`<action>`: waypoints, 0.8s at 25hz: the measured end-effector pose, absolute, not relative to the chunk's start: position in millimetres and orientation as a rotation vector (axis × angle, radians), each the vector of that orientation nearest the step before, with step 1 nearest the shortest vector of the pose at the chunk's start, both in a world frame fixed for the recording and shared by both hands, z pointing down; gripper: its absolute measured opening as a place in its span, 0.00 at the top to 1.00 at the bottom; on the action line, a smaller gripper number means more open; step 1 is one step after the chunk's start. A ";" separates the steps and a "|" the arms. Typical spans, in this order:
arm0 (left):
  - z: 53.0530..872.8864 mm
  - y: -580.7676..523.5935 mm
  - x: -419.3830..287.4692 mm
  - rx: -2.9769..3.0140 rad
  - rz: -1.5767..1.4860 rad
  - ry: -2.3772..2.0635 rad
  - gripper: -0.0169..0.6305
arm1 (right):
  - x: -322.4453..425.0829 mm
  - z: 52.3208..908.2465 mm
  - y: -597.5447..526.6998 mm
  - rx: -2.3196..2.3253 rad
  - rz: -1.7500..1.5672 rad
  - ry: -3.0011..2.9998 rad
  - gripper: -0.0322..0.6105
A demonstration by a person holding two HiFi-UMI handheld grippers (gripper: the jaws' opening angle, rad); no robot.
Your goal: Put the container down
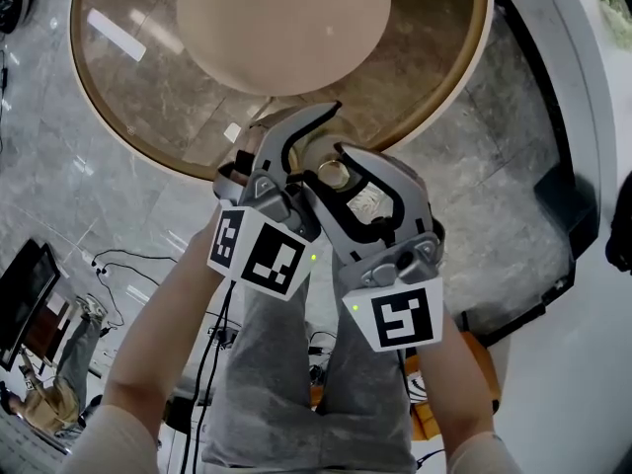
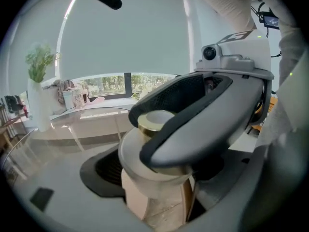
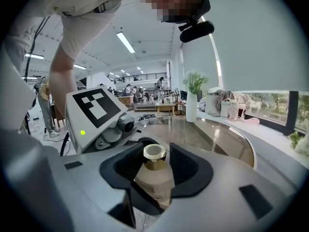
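Note:
A small frosted beige container [image 1: 367, 200] with a gold cap [image 1: 334, 174] is held in the air over my lap, just short of the table's edge. Both grippers meet on it. My left gripper [image 1: 311, 151] comes in from the left; in the left gripper view [image 2: 159, 187] the container's body [image 2: 149, 197] sits low between its jaws, the left pad against it. My right gripper [image 1: 338, 184] comes from the right. In the right gripper view [image 3: 155, 170] its black pads hug the container's shoulder [image 3: 154, 182] below the cap [image 3: 154, 152]. The container stands upright.
A round glass table [image 1: 128, 97] on a beige base lies straight ahead. A white vase with a green plant [image 3: 191, 105] and some jars stand at its far side. A white curved ledge [image 1: 583, 166] runs on the right. Cables [image 1: 128, 265] lie on the floor at the left.

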State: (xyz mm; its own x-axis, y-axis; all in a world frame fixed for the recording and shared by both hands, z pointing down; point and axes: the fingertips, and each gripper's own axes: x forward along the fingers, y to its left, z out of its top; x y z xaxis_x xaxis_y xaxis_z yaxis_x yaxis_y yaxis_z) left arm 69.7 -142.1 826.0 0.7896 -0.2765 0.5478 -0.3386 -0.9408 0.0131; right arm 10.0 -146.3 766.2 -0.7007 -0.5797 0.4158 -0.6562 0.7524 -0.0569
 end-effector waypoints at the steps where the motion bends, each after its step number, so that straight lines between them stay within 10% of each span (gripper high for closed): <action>1: 825.8 -141.6 68.4 2.862 0.859 -0.492 0.41 | 10.8 766.5 -147.7 0.948 0.296 -2.563 0.70; 20: 700.5 -164.2 27.4 2.825 0.743 -0.594 0.36 | 22.4 652.6 -181.1 1.127 0.416 -2.513 0.76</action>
